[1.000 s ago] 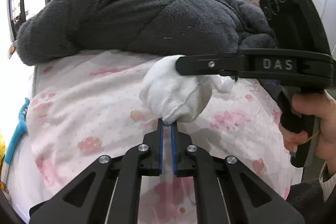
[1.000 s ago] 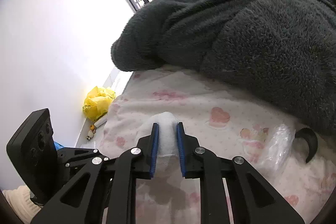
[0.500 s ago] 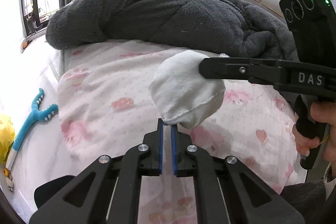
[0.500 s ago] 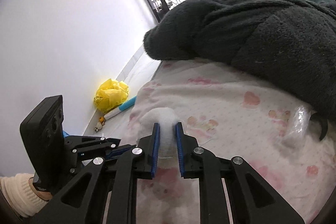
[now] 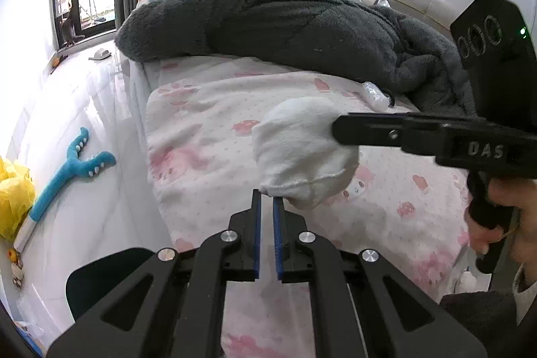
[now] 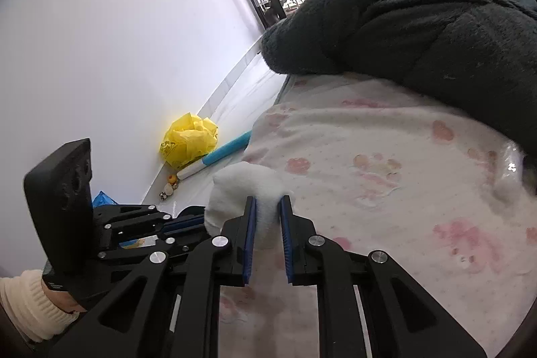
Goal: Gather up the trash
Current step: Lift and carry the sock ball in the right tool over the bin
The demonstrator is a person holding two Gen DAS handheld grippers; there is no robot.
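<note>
Now the white wad [image 5: 303, 153] is gripped by both grippers above the bed [image 5: 201, 123]: the left gripper [image 5: 266, 202] pinches its lower edge, the right gripper [image 6: 267, 207] its middle. Both have been drawn back from the bed, suggesting carrying has begun. No bin is visible.

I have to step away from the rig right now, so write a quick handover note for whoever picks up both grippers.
Right gripper: shut on the white wad, holding it above the pink-print bed.
Left gripper: nearly shut, pinching the wad's lower edge.
Still out: a clear plastic wrapper on the bed by the grey blanket; a yellow bag on the floor by the wall.
Done: wad lifted off the bed. Left: drop it wherever trash goes (no bin in view), then fetch the wrapper.
</note>
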